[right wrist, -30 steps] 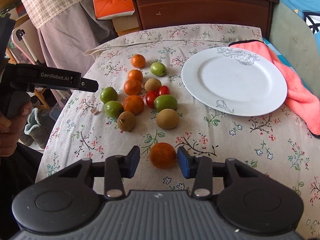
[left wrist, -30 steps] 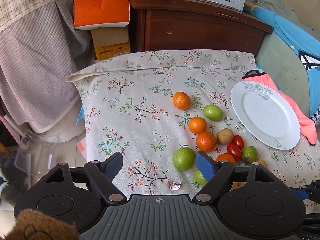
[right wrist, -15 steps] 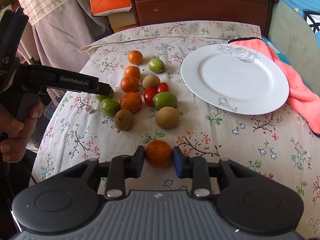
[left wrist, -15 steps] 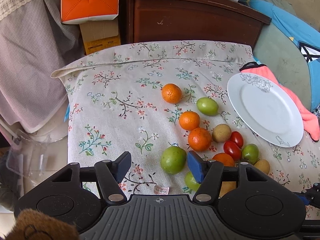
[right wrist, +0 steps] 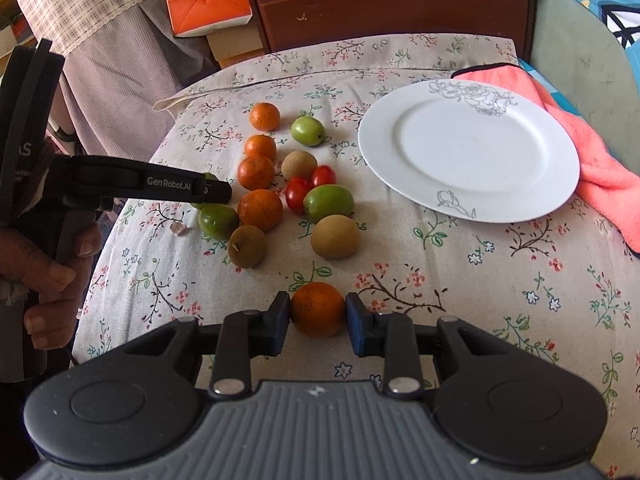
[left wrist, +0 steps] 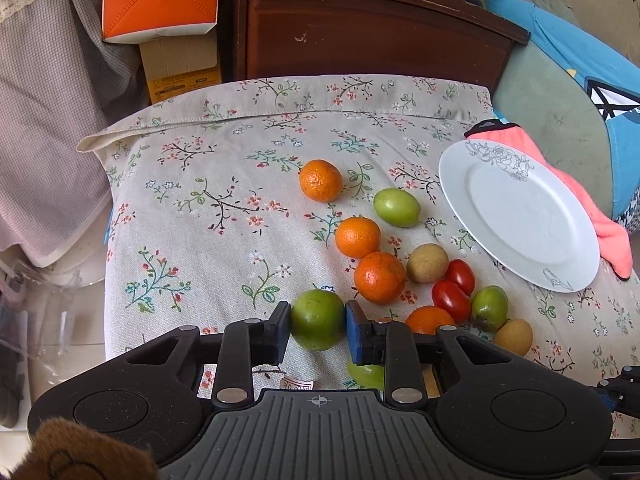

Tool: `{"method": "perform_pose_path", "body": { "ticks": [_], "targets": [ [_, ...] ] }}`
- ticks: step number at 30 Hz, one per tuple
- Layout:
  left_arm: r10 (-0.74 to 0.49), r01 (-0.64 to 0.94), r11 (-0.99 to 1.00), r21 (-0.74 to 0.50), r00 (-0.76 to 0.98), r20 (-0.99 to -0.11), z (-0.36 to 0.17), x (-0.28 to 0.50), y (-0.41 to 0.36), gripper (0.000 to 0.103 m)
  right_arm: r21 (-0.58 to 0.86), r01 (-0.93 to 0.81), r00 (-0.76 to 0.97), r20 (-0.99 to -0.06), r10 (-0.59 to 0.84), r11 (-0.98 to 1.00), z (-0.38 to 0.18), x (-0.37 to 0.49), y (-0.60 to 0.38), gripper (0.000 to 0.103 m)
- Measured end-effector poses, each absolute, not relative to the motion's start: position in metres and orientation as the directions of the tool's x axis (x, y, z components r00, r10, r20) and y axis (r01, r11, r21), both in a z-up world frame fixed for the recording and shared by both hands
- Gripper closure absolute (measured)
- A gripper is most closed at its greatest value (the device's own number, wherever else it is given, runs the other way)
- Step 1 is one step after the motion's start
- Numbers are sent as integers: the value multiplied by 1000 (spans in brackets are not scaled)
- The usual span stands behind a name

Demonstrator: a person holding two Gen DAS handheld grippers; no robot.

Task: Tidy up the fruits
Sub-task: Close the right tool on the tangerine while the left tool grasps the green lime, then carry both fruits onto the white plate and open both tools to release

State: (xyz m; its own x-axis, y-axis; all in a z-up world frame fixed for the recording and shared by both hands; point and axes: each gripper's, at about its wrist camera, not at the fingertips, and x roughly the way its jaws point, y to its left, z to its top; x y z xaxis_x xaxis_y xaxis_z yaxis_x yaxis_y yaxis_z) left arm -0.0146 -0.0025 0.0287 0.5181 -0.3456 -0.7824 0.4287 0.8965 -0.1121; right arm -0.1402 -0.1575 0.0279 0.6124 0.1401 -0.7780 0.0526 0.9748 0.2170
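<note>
A: Left wrist view – left gripper (left wrist: 318, 330), its jaws have just been closing, now pinched on a green fruit (left wrist: 318, 320) near the tablecloth's (left wrist: 208, 208) near edge. Risks?

B: It's round and slick, so it could squirt out on the lift. A second green fruit (left wrist: 366, 374) sits right under the blue pad, and an orange (left wrist: 426, 318) is beside it, so either could get nudged and roll off the edge

A: Containers?

B: White plate (left wrist: 520, 216) at the cloth's right edge, nothing in it

A: Right wrist view?

B: Right gripper (right wrist: 318, 322) is clamped on a mandarin (right wrist: 318, 308) near the near edge, apart from the fruit cluster (right wrist: 280, 184). Its jaws closed a little more, now steady on the peel. The risk is soft peel slipping, or a drop short of the plate

A: Plate here?

B: Same plate (right wrist: 468, 152), toward the far right corner, still bare, with a pink cloth (right wrist: 592, 160) tucked under its right rim
</note>
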Motion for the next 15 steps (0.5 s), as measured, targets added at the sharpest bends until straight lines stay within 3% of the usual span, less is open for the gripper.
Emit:
{"method": "perform_pose_path", "body": {
  "ticks": [8,15],
  "targets": [
    [-347,439,895,-80,572,-743,43,-23,-5,77,242,82,640,-757,135,967,36,-140,-166,73],
    [-425,491,863,-120,575,-699,63,-33,-18,77,280,140,687,-718,110,950,52,-139,-189,73]
  ]
}}
